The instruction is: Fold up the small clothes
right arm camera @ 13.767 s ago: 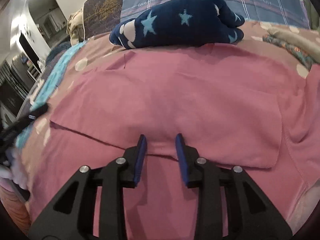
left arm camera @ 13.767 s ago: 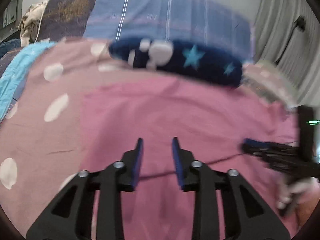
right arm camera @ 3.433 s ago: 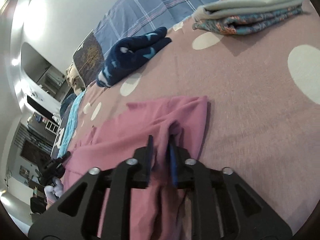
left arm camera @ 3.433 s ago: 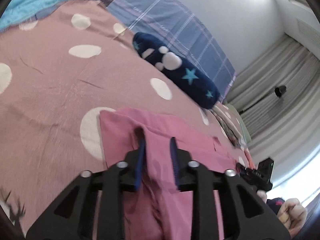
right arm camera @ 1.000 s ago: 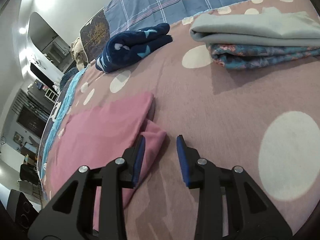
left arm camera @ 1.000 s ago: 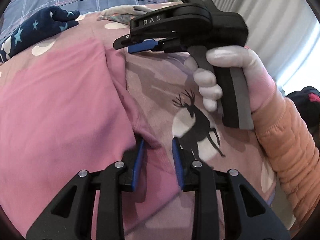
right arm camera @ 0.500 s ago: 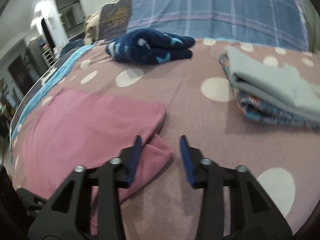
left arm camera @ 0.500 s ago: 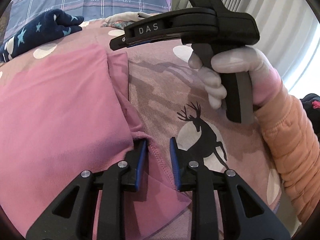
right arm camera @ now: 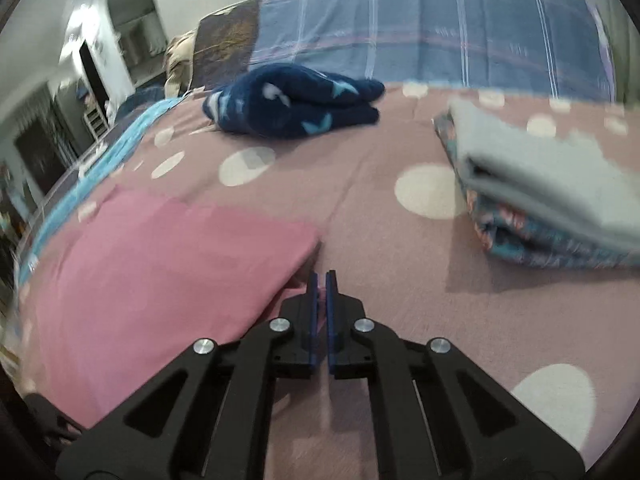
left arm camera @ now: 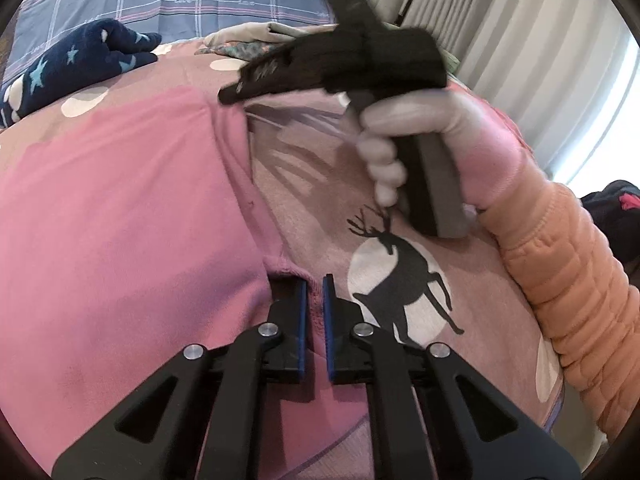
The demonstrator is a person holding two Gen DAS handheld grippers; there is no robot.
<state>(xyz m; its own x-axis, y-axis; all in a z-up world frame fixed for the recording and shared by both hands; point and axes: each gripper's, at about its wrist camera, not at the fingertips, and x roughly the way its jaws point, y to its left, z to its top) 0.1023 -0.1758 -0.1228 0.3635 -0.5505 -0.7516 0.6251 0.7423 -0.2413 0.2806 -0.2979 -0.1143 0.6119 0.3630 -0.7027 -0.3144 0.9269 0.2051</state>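
A bed under a mauve polka-dot blanket (right arm camera: 360, 168) with a black deer print (left arm camera: 404, 280). Spread flat on it, a pink garment (right arm camera: 160, 264); further back, a navy star-patterned fleece bundle (right arm camera: 292, 100); to the right, a folded stack of grey and floral cloth (right arm camera: 552, 200); beyond, blue plaid bedding (right arm camera: 420, 40).
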